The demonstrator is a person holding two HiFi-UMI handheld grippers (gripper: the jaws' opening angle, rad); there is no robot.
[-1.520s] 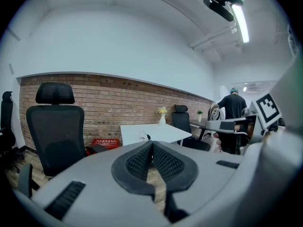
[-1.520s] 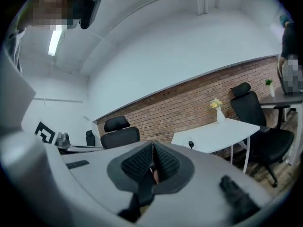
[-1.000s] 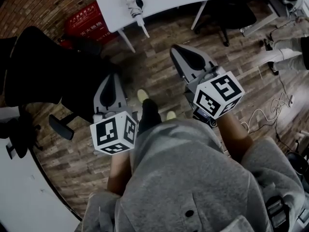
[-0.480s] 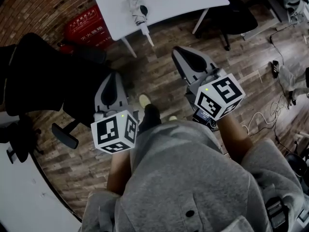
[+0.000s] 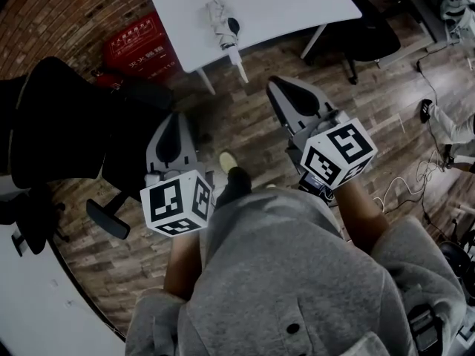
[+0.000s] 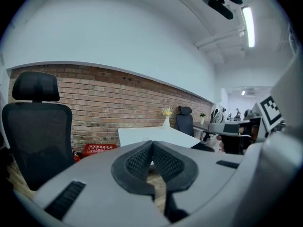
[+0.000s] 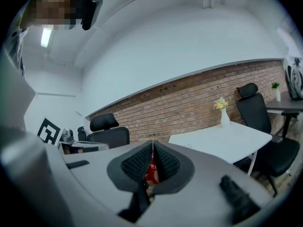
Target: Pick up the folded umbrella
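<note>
The folded umbrella [image 5: 223, 22], pale with a dark patch, lies on the white table [image 5: 297, 2] at the top of the head view, its white handle [image 5: 240, 65] poking past the near edge. Both grippers are held over the wooden floor, short of the table and apart from the umbrella. My left gripper [image 5: 174, 117] is lower left of it, its jaws pressed together with nothing in them [image 6: 151, 143]. My right gripper [image 5: 274, 84] is to the right of the handle, also shut and empty [image 7: 152, 143]. The table [image 7: 227, 141] stands ahead in the right gripper view.
A black office chair [image 5: 59, 124] stands at left with a red box [image 5: 137, 47] behind it. Another dark chair [image 5: 371, 21] stands right of the table. Cables [image 5: 415, 176] and a person's legs [image 5: 453, 124] are at right. A vase of flowers [image 7: 223, 112] stands on the table's far end.
Both grippers have been carried forward toward the table; the table and umbrella sit lower and nearer in the head view. Both stay shut.
</note>
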